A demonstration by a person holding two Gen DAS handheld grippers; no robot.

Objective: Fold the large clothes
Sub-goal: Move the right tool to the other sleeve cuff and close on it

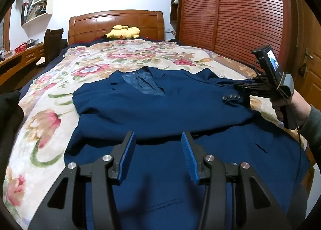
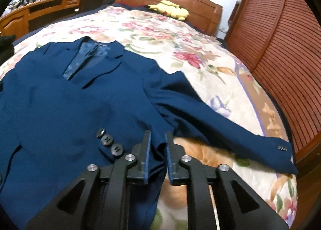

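You are standing at the foot of a bed [image 1: 50, 109] that is filling most of both views, covered by a cream quilt printed with large red and pink flowers. A wooden headboard [image 1: 115, 23] is closing off the far end, and a slatted reddish wardrobe [image 1: 240, 13] is running along the right side.

A dark blue suit jacket [image 1: 160, 113] is lying face up across the near half of the quilt, collar pointing toward the headboard. One sleeve is lying folded across the chest, its buttoned cuff [image 2: 110, 145] resting near the jacket's right edge. The other sleeve [image 2: 230, 127] is stretching out to the right over the quilt, ending in its own buttoned cuff.

Your left gripper [image 1: 158, 155] is hovering over the jacket's lower part with its blue-padded jaws standing apart and nothing between them. Your right gripper [image 2: 157, 155] is sitting at the jacket's right edge beside the folded cuff, jaws narrowed, with a fold of blue cloth lying in the gap; whether the pads are actually pinching that cloth cannot be told. In the left wrist view your right hand [image 1: 289, 109] is wrapping around that gripper's handle.

A yellow plush toy [image 1: 123, 31] is lying against the headboard.
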